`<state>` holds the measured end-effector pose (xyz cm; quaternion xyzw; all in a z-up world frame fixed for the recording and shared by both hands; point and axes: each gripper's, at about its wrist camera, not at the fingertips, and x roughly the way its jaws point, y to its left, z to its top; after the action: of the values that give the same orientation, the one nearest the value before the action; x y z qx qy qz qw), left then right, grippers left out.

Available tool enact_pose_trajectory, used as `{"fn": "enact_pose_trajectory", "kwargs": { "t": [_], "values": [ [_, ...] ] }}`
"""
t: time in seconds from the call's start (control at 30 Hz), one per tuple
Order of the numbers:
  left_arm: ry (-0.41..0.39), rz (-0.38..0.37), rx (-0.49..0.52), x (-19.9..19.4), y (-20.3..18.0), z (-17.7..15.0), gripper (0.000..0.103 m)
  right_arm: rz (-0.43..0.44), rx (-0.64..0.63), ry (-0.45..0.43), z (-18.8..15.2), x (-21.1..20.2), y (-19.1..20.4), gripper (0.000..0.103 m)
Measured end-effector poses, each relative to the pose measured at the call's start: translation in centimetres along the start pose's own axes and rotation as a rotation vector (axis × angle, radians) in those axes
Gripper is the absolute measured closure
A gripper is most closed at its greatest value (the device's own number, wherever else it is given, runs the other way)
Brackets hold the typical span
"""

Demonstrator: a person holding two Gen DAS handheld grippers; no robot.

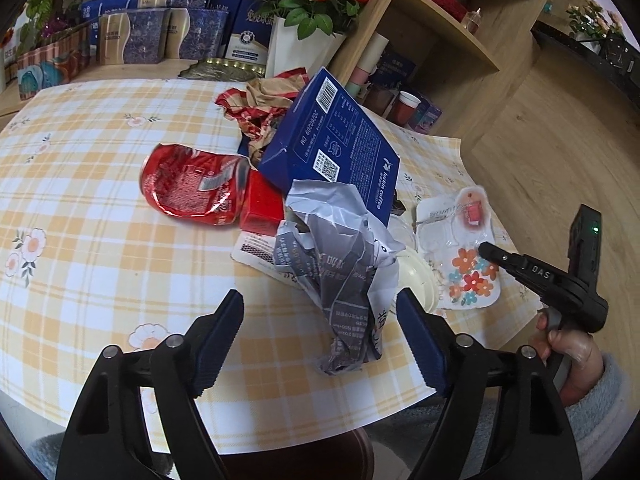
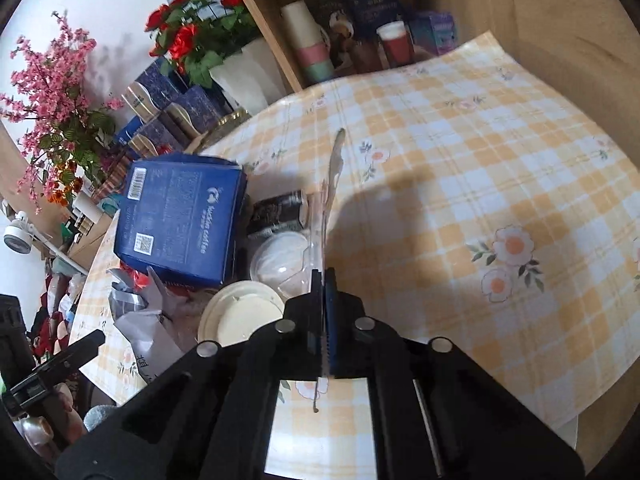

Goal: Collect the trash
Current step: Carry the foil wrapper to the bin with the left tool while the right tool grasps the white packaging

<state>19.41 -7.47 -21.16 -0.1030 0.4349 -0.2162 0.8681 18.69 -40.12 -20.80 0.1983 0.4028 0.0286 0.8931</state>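
Left wrist view: the left gripper (image 1: 320, 344) is nearest, at the bottom of the frame. Its two blue fingers (image 1: 218, 340) are spread wide apart. A crumpled grey paper (image 1: 340, 264) sits between them, but the pads do not press on it. Above the paper, in the middle of the frame, a blue box (image 1: 336, 140) leans on the pile. Left of it lie a squashed red can (image 1: 192, 184) and a small red box (image 1: 260, 204). Crumpled brown paper (image 1: 264, 100) is behind the blue box. At the right, a flat plastic pack (image 1: 460, 252) with flowers on it lies on the checked cloth (image 1: 80, 160). The right gripper (image 1: 490, 252) has its tip on that pack, and a hand (image 1: 572, 356) holds it at the lower right.

Right wrist view: the right gripper (image 2: 324, 292) is nearest, at the bottom middle. Its jaws are pressed together and pinch the thin plastic pack (image 2: 326, 208) on its edge. The pack stands up toward the middle of the frame. Left of it are a white lid (image 2: 240, 312), a clear cup (image 2: 280, 260), a dark can (image 2: 280, 212) and the blue box (image 2: 180, 220). The grey paper (image 2: 148, 320) is at the lower left. Red roses (image 2: 192, 36) stand at the top.
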Motion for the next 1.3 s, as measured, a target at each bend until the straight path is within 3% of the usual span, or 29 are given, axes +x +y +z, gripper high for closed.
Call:
{"fn": "enact_pose_trajectory", "kwargs": {
  "t": [0.13,0.43,0.5,0.57,0.67,1.3],
  "values": [
    [0.024,-0.016,-0.004,1.1,-0.4,0.4,0.043,-0.036,-0.018,-0.071,-0.1,-1.7,0.7,0.098],
    [0.032,-0.014,-0.007,3.2,-0.8,1.7,0.045,-0.06,-0.068,-0.142,-0.1,-4.3,2.0,0.098],
    [0.032,-0.03,-0.028,3.5,-0.5,1.9,0.057,-0.053,-0.077,-0.14,-0.2,-4.6,2.2,0.098],
    [0.046,-0.048,-0.036,3.7,-0.2,2.1,0.088,-0.049,-0.077,-0.138,-0.4,-4.7,2.4,0.098],
    [0.036,-0.061,-0.009,3.1,-0.5,2.1,0.098,-0.045,-0.072,-0.137,-0.7,-5.1,2.5,0.098],
    [-0.052,-0.137,0.094,-6.5,-2.4,0.0,0.1,-0.03,-0.11,-0.156,-2.8,-10.8,6.3,0.098]
  ]
}}
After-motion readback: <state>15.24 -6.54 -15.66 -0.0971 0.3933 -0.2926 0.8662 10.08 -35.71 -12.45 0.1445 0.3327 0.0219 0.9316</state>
